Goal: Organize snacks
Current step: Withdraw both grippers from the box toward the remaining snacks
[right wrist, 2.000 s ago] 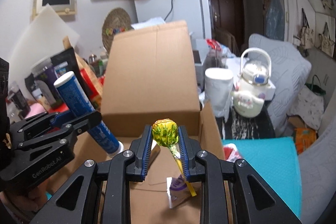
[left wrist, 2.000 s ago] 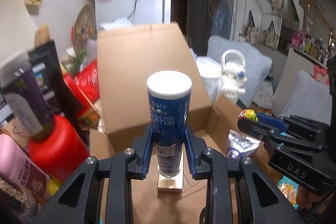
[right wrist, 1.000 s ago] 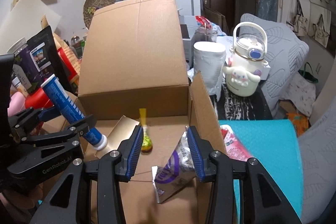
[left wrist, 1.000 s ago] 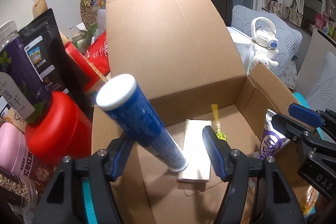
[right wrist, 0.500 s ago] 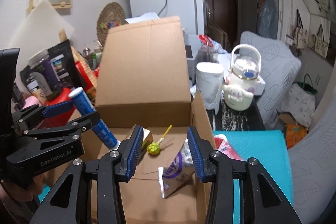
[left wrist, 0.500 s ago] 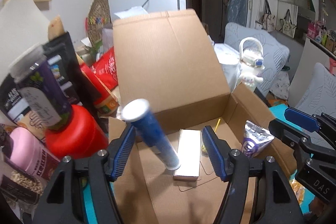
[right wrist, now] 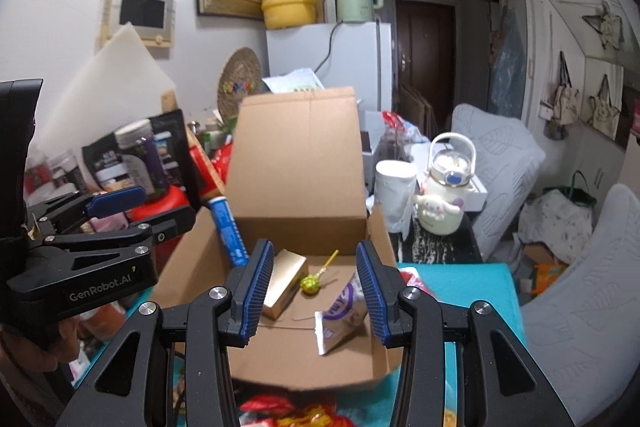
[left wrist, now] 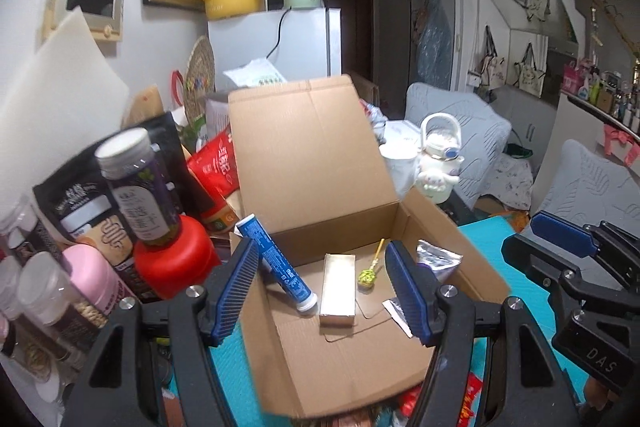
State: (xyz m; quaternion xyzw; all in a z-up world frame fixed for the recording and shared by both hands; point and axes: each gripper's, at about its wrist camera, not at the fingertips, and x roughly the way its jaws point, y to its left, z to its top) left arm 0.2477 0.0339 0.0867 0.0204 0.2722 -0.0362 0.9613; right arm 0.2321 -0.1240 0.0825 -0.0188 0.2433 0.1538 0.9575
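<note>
An open cardboard box [left wrist: 476, 267] [right wrist: 188, 263] sits on a teal mat. Inside it a blue tube [left wrist: 276, 263] [right wrist: 230, 231] leans against the left wall, a gold box [left wrist: 338, 291] [right wrist: 282, 283] lies on the floor, a green lollipop [left wrist: 367, 277] [right wrist: 312, 283] lies beside it, and a purple-and-silver packet [left wrist: 436, 261] [right wrist: 340, 319] leans at the right wall. My left gripper [left wrist: 326, 291] is open and empty above the box's near side. My right gripper [right wrist: 314, 293] is open and empty too.
Jars, a red container [left wrist: 176, 259] and snack bags [left wrist: 216, 163] crowd the left of the box. A white character kettle [right wrist: 444, 195] and a white cup [right wrist: 394, 183] stand to its right. Red snack wrappers [right wrist: 280, 411] lie in front of the box.
Two seconds ago the left gripper held the tube and the right held the lollipop. Both opened and dropped them into the box. Both grippers have since drawn back and up.
</note>
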